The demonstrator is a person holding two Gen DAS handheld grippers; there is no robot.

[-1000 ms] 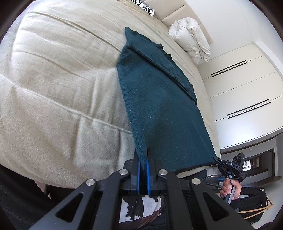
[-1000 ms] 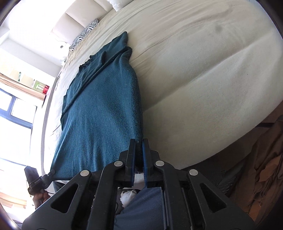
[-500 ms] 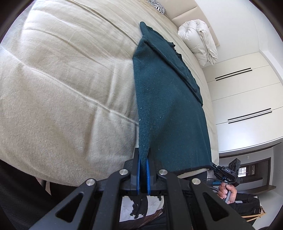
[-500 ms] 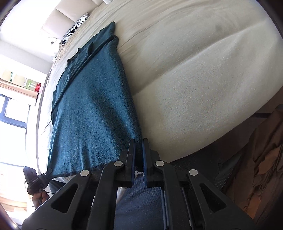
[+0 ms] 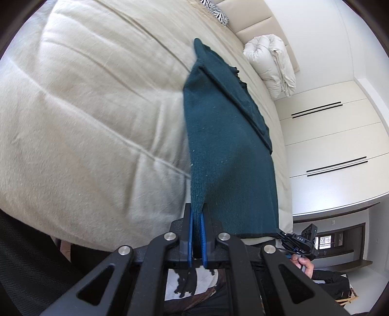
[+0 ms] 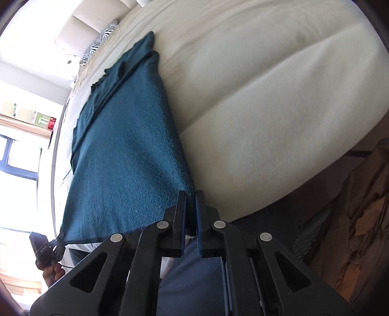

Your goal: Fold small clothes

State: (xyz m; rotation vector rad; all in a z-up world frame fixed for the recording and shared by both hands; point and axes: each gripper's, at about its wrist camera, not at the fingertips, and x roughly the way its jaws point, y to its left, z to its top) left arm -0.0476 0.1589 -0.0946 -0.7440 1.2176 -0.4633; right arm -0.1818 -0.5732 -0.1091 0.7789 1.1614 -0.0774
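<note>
A dark teal knitted garment (image 5: 228, 155) lies stretched along the beige bed (image 5: 85, 121), its sleeves folded over its far part. My left gripper (image 5: 197, 218) is shut on one near hem corner at the bed's front edge. My right gripper (image 6: 191, 206) is shut on the other near hem corner of the garment (image 6: 126, 165). The hem is lifted taut between the two grippers. Each gripper shows small in the other's view, the right one (image 5: 299, 240) and the left one (image 6: 46, 248).
A rolled white duvet (image 5: 272, 63) and a zebra-print pillow (image 5: 216, 12) lie at the head of the bed. White wardrobe doors (image 5: 328, 145) stand on one side, a window (image 6: 17, 155) on the other. Brown fabric (image 6: 359, 218) hangs beside the bed.
Both grippers, still shut on the hem corners, have risen and moved forward over the bed. The near part of the garment has lifted with them.
</note>
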